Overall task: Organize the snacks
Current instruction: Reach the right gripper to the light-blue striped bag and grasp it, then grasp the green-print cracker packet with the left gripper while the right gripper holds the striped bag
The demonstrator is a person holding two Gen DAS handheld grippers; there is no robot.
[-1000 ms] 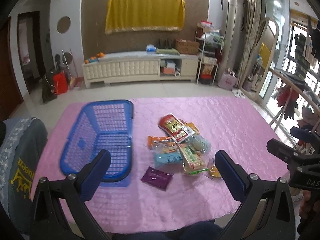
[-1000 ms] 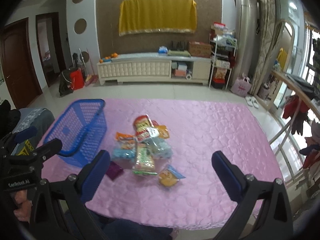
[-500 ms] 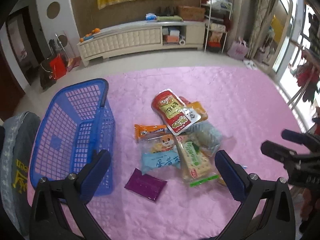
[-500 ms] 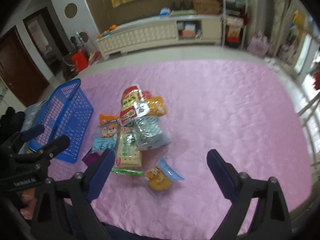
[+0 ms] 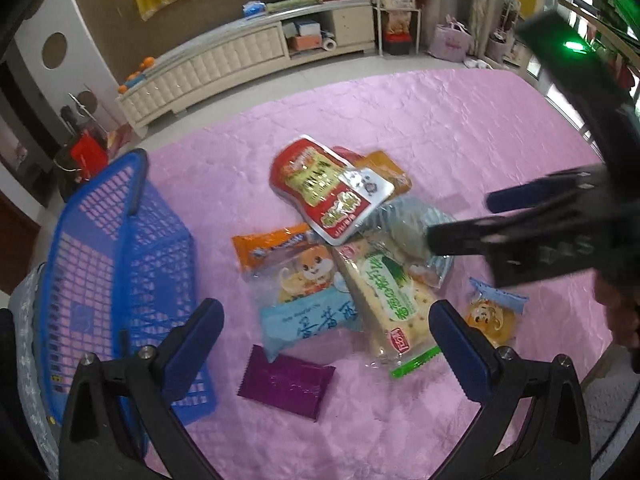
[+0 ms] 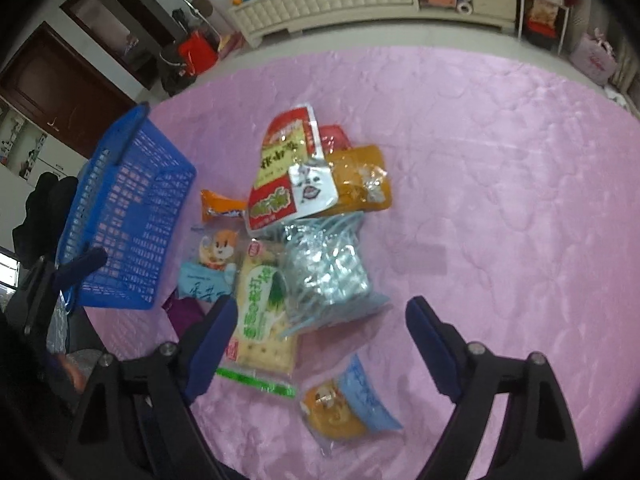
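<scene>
1. Left wrist view: the left gripper [image 5: 326, 330] hung over the near side of the pink tablecloth [image 5: 460, 128], its fingers spread wide apart and holding nothing. Between them lay the purple packet [image 5: 286, 386], apart from the pile, and the light-blue wafer pack [image 5: 310, 322].
2. The blue basket [image 5: 116, 264] stood at the left, its far rim near the cloth's edge; a strip of bare cloth separated it from the snack pile [image 5: 336, 240].
3. The right gripper [image 5: 460, 220] reached in from the right, its tips over the silvery bag [image 5: 404, 232]. The far half of the cloth was open.
4. Against half a second earlier, this camera sat lower and closer to the pile, and the right gripper had come in from the edge to the pile.
5. Right wrist view: the right gripper [image 6: 320, 336] was open wide, empty, above the cracker pack [image 6: 262, 320] and silvery bag [image 6: 328, 268]. The small bun packet [image 6: 344, 404] lay alone near the front edge.
6. The basket [image 6: 128, 216] sat at the cloth's left edge, with the left gripper [image 6: 78, 264] beside it. Broad bare cloth stretched right of the pile.
7. Compared with before, the pile filled more of this view.
</scene>
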